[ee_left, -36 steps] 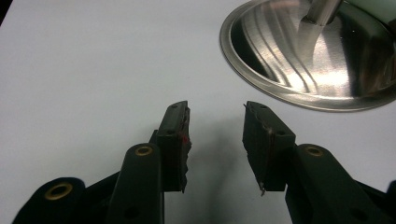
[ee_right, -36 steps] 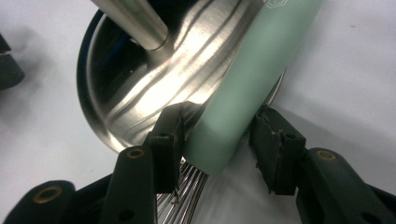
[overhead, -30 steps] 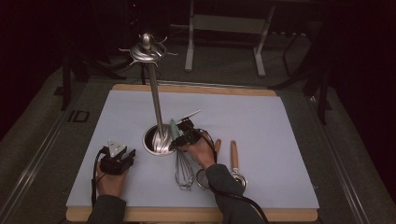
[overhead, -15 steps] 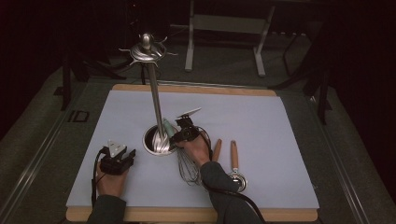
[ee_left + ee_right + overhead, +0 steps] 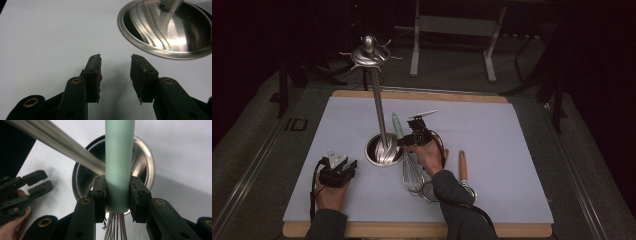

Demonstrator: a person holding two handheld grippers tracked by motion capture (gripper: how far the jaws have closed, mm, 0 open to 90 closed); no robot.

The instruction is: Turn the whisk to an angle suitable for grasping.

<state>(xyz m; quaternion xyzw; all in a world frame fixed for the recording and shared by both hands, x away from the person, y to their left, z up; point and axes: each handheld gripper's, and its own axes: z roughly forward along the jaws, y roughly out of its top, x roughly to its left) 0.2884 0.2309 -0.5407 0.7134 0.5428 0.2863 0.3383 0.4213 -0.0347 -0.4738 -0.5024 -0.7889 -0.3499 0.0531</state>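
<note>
Gripping the whisk (image 5: 119, 165) by its green handle in my right gripper (image 5: 117, 195), I've yet to hang it on the rack (image 5: 373, 90) just beside, left gripper (image 5: 115, 72) released.

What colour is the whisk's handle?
Pale mint green; the whisk handle shows best in the right gripper view.

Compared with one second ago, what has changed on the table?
The right gripper closed its jaws on the whisk at its green handle and lifted that end beside the stand's pole. The left gripper, the wooden-handled utensil and the stand's base stayed as they were.
</note>
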